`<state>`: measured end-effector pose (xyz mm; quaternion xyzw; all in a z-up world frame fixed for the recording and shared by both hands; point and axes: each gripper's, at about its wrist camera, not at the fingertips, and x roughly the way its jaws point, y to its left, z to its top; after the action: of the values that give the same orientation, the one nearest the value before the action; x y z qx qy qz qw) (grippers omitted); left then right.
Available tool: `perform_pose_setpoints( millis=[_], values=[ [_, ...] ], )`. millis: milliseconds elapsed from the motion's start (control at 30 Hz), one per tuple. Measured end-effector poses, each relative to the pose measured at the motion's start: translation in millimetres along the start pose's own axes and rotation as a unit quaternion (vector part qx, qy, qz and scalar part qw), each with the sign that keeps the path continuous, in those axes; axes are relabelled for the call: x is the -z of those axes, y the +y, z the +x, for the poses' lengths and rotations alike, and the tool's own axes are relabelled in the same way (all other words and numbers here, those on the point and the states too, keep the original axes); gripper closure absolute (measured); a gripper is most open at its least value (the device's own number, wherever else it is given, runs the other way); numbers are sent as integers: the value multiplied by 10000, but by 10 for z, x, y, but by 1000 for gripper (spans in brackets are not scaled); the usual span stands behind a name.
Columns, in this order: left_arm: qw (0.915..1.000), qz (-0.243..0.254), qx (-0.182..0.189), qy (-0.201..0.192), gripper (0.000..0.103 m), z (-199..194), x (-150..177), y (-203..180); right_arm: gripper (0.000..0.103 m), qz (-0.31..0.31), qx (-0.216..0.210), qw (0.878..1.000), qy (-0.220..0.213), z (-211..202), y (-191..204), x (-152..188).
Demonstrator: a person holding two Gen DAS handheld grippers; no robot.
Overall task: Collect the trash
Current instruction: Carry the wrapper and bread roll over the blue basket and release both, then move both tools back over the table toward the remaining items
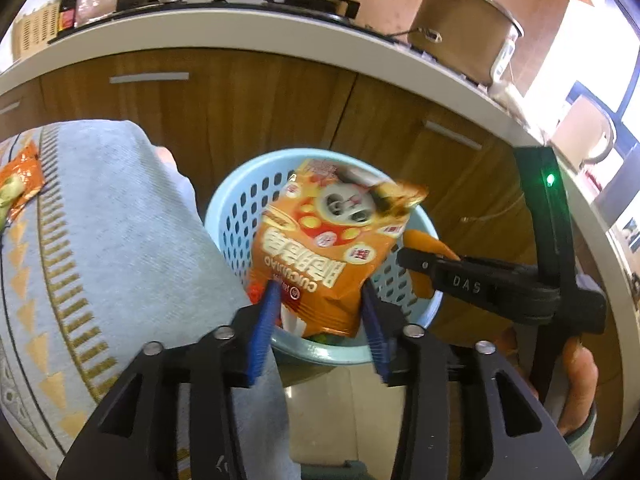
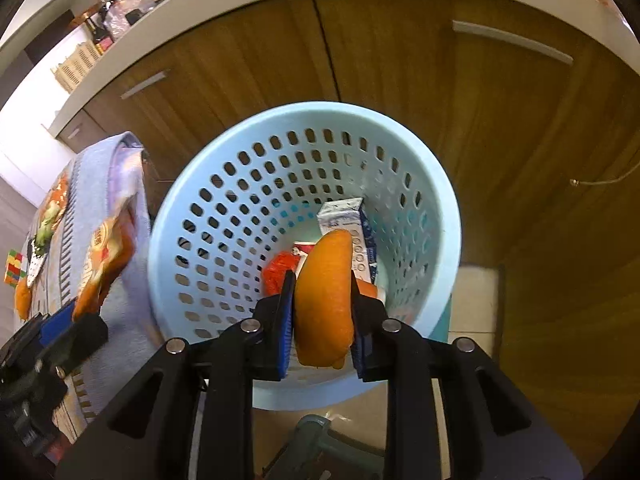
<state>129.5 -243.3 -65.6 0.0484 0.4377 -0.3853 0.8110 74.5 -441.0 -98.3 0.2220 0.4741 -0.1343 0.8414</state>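
Observation:
An orange snack bag (image 1: 320, 248) hangs over a light blue perforated basket (image 1: 230, 216) on the floor. It sits between the blue pads of my left gripper (image 1: 318, 288), which stand apart at the bag's edges without squeezing it. My right gripper (image 2: 322, 280) is shut on a curved piece of orange peel (image 2: 324, 304), held above the basket's (image 2: 160, 240) mouth. Inside lie a white and blue carton (image 2: 344, 220) and a red wrapper (image 2: 278, 272). The right gripper (image 1: 404, 258) with its peel (image 1: 428, 244) reaches in from the right. The left gripper (image 1: 76, 316) and the bag (image 2: 104, 256) show at the left.
A table with a blue patterned cloth (image 1: 100, 240) stands just left of the basket, with another orange wrapper (image 1: 22, 180) and food scraps (image 2: 44, 220) on it. Wooden cabinet doors (image 1: 240, 100) rise behind the basket under a white counter with a pot (image 1: 460, 32). A hand (image 1: 576, 384) holds the right gripper.

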Motion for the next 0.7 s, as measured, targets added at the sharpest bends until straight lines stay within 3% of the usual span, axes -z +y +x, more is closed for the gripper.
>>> perform_pose_setpoints(
  millis=[133, 267, 700],
  values=[
    [10000, -3, -28, 47, 60, 27, 22, 7, 75, 99, 72, 9999, 5, 16, -88, -2],
    [9999, -92, -48, 33, 57, 26, 45, 70, 54, 160, 85, 9998, -122, -35, -117, -45],
    [9983, -449, -148, -351, 57, -371, 137, 398, 54, -235, -56, 9988, -417, -227, 259, -77]
  ],
)
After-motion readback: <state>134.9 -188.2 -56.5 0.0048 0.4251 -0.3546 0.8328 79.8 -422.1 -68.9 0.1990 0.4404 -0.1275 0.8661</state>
